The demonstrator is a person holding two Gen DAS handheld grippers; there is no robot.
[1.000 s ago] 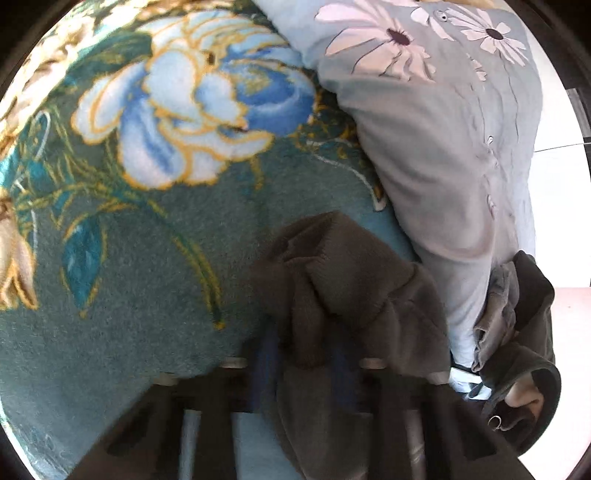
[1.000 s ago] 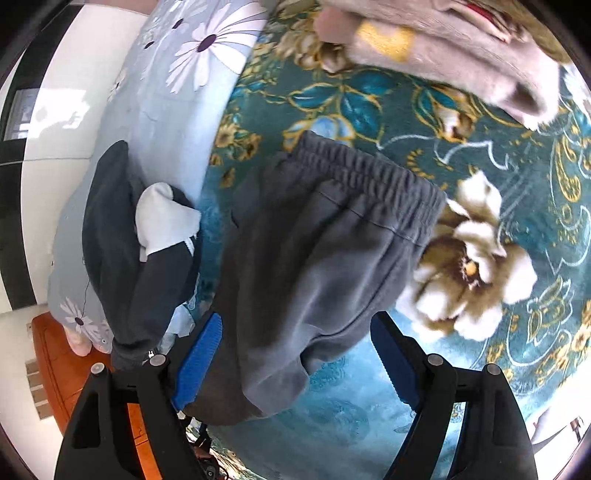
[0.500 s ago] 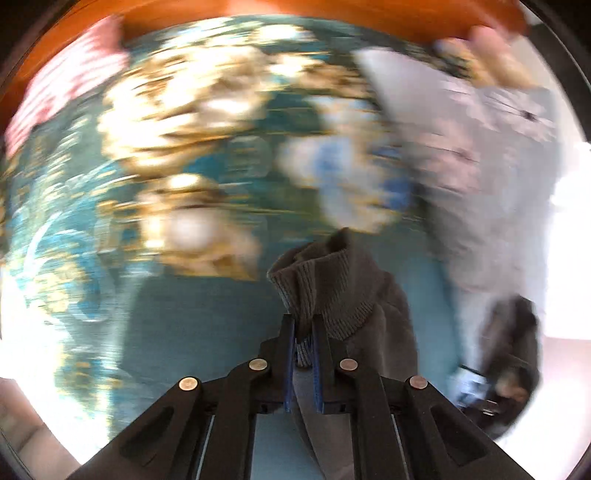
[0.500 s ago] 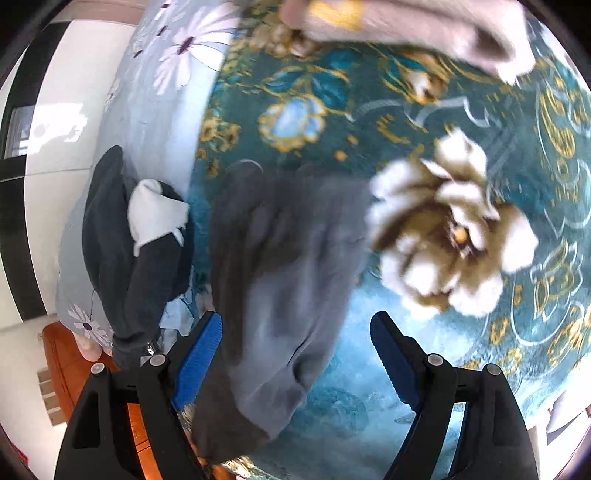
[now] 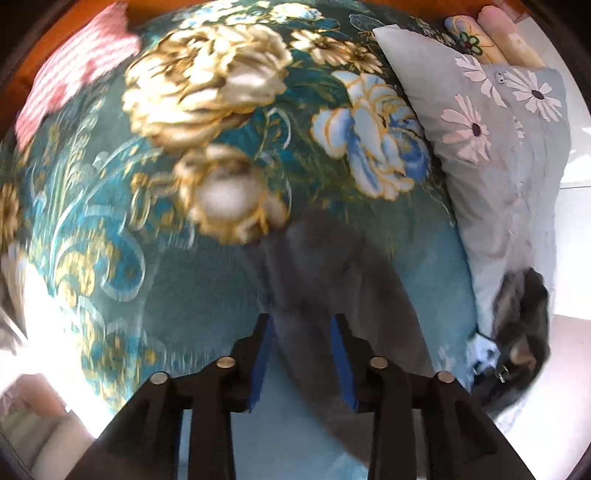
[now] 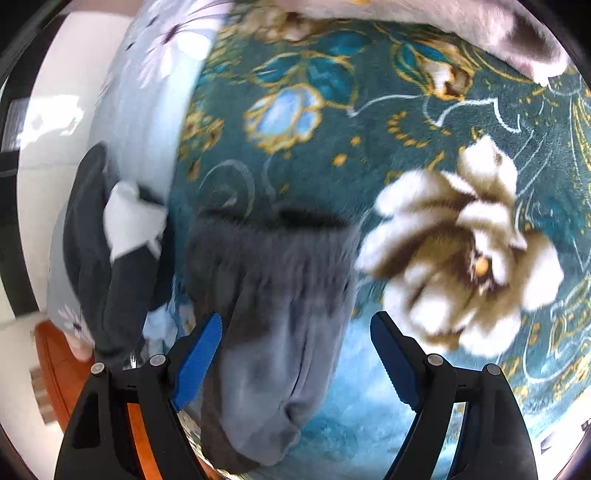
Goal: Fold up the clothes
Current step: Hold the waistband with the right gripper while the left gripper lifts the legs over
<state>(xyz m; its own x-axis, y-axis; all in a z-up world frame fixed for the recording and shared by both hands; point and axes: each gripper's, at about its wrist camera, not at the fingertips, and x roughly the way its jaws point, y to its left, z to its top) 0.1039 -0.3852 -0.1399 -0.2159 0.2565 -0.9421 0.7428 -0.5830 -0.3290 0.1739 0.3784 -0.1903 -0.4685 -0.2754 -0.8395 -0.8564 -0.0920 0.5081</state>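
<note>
Dark grey sweatpants [image 5: 332, 280] lie on a teal floral blanket [image 5: 177, 258]. In the left wrist view my left gripper [image 5: 301, 325] is open, its blue pads apart just above the grey cloth, holding nothing. In the right wrist view the same sweatpants [image 6: 273, 295] show their ribbed waistband toward the far side. My right gripper [image 6: 297, 325] is wide open over them, empty. Both views are blurred by motion.
A light blue daisy-print pillow [image 5: 498, 155] lies along the bed's right side, with a pile of dark clothes [image 5: 524, 321] at its near end. A pink striped cloth [image 5: 70, 70] lies at far left. A grey-pink garment [image 6: 443, 22] lies at the far edge.
My left gripper has opened and let go of the grey sweatpants, which now lie on the blanket. My right gripper stays open; the pants have shifted nearer to it.
</note>
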